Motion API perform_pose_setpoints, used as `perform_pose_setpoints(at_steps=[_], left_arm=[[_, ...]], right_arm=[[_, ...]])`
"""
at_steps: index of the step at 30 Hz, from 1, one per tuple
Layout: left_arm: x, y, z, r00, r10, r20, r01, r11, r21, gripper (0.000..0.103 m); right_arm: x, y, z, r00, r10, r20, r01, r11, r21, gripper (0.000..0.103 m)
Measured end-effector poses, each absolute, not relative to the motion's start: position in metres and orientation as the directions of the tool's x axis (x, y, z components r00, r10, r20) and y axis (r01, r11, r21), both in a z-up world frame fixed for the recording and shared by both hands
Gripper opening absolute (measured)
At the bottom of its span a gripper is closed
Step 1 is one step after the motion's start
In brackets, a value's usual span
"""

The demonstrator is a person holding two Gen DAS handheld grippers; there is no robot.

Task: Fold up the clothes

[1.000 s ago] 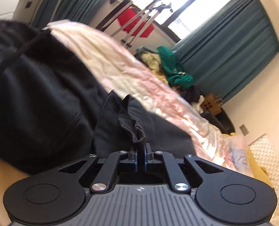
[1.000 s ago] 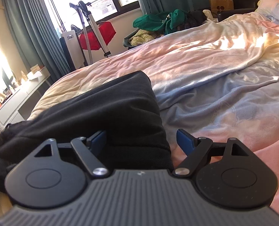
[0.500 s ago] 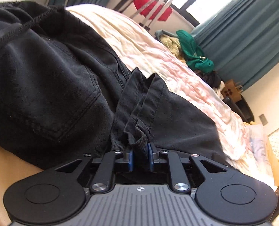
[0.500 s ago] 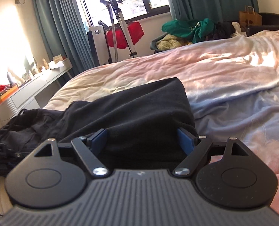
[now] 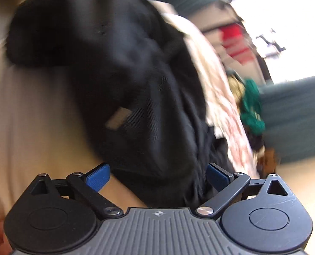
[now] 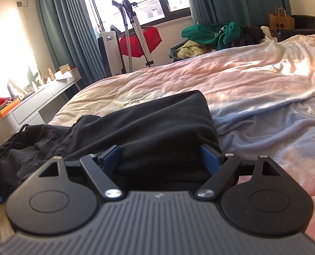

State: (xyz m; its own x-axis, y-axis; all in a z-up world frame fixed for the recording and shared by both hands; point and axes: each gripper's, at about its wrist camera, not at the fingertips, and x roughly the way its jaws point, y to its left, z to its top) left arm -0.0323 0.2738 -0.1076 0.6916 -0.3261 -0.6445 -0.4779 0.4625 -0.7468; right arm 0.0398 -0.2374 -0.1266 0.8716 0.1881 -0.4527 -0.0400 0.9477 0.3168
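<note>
Black trousers point(image 6: 149, 125) lie released on the bed point(image 6: 253, 80) as the left gripper point(image 5: 157, 175) jaws swing open, right gripper point(image 6: 160, 159) jaws wide, gripping nothing.

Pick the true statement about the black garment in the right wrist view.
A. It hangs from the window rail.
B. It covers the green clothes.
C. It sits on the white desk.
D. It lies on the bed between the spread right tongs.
D: the black garment lies on the bed, with the right tongs spread to either side of its near end.
</note>
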Motion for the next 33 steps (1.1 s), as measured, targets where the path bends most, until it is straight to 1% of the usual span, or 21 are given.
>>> perform_pose_setpoints(at_steps=[2, 5, 7, 9, 10, 11, 12, 14, 15, 16, 17, 18, 20, 24, 26, 28, 30, 33], left_arm=[[-0.043, 0.304, -0.115, 0.772, -0.254, -0.582, -0.516, 0.283, -0.808, 0.099], [-0.043, 0.338, -0.121, 0.811, -0.17, -0.56, -0.539, 0.154, -0.828, 0.099], [-0.035, 0.351, -0.121, 0.814, -0.147, -0.563, -0.539, 0.174, -0.824, 0.098], [-0.027, 0.361, -0.126, 0.824, -0.151, -0.546, -0.526, 0.151, -0.837, 0.095], [-0.023, 0.364, -0.128, 0.832, -0.151, -0.534, -0.518, 0.136, -0.845, 0.093], [-0.018, 0.368, -0.13, 0.835, -0.141, -0.532, -0.516, 0.137, -0.846, 0.086], [-0.014, 0.371, -0.13, 0.83, -0.126, -0.543, -0.525, 0.154, -0.837, 0.075], [-0.009, 0.376, -0.129, 0.821, -0.084, -0.564, -0.543, 0.189, -0.818, 0.058], [-0.007, 0.379, -0.128, 0.817, -0.063, -0.573, -0.551, 0.209, -0.808, 0.051], [-0.005, 0.382, -0.127, 0.812, -0.046, -0.582, -0.556, 0.242, -0.795, 0.047], [-0.003, 0.382, -0.123, 0.802, -0.03, -0.597, -0.565, 0.288, -0.773, 0.039], [-0.001, 0.38, -0.119, 0.795, -0.013, -0.607, -0.57, 0.329, -0.753, 0.035], [0.004, 0.372, -0.108, 0.787, 0.025, -0.616, -0.572, 0.405, -0.714, 0.031], [0.015, 0.348, -0.083, 0.789, 0.118, -0.604, -0.559, 0.547, -0.623, 0.024], [0.018, 0.336, -0.068, 0.793, 0.153, -0.589, -0.548, 0.602, -0.581, 0.022], [0.021, 0.323, -0.055, 0.804, 0.179, -0.567, -0.524, 0.664, -0.534, 0.021], [0.028, 0.302, -0.039, 0.817, 0.212, -0.536, -0.485, 0.756, -0.439, 0.019], [0.026, 0.268, -0.019, 0.854, 0.255, -0.454, -0.424, 0.847, -0.321, 0.018]], right_arm=[[0.038, -0.238, -0.126, 0.871, 0.182, -0.456, -0.032, 0.947, 0.318, 0.083], [0.037, -0.238, -0.127, 0.87, 0.177, -0.46, -0.024, 0.947, 0.32, 0.083], [0.037, -0.237, -0.127, 0.87, 0.174, -0.461, -0.02, 0.947, 0.319, 0.083], [0.036, -0.237, -0.127, 0.87, 0.171, -0.463, -0.016, 0.947, 0.32, 0.083], [0.036, -0.237, -0.127, 0.87, 0.169, -0.463, -0.015, 0.948, 0.319, 0.083], [0.036, -0.237, -0.127, 0.871, 0.167, -0.462, -0.014, 0.948, 0.317, 0.084], [0.036, -0.237, -0.127, 0.872, 0.166, -0.461, -0.014, 0.949, 0.316, 0.084], [0.035, -0.236, -0.125, 0.877, 0.158, -0.453, -0.013, 0.951, 0.307, 0.084], [0.034, -0.235, -0.123, 0.881, 0.153, -0.448, -0.012, 0.953, 0.302, 0.083], [0.033, -0.234, -0.121, 0.886, 0.146, -0.439, -0.012, 0.956, 0.294, 0.083], [0.032, -0.234, -0.119, 0.894, 0.137, -0.427, -0.012, 0.959, 0.283, 0.083], [0.031, -0.233, -0.117, 0.9, 0.13, -0.416, -0.012, 0.962, 0.273, 0.083], [0.031, -0.231, -0.116, 0.901, 0.127, -0.414, -0.017, 0.966, 0.258, 0.083], [0.041, -0.229, -0.129, 0.86, 0.138, -0.491, -0.008, 0.967, 0.256, 0.083], [0.042, -0.229, -0.132, 0.858, 0.136, -0.496, -0.009, 0.968, 0.251, 0.083], [0.041, -0.229, -0.131, 0.857, 0.137, -0.496, -0.008, 0.967, 0.254, 0.083], [0.041, -0.229, -0.132, 0.858, 0.138, -0.494, -0.007, 0.966, 0.259, 0.083], [0.04, -0.228, -0.13, 0.857, 0.137, -0.496, -0.004, 0.966, 0.259, 0.083]])
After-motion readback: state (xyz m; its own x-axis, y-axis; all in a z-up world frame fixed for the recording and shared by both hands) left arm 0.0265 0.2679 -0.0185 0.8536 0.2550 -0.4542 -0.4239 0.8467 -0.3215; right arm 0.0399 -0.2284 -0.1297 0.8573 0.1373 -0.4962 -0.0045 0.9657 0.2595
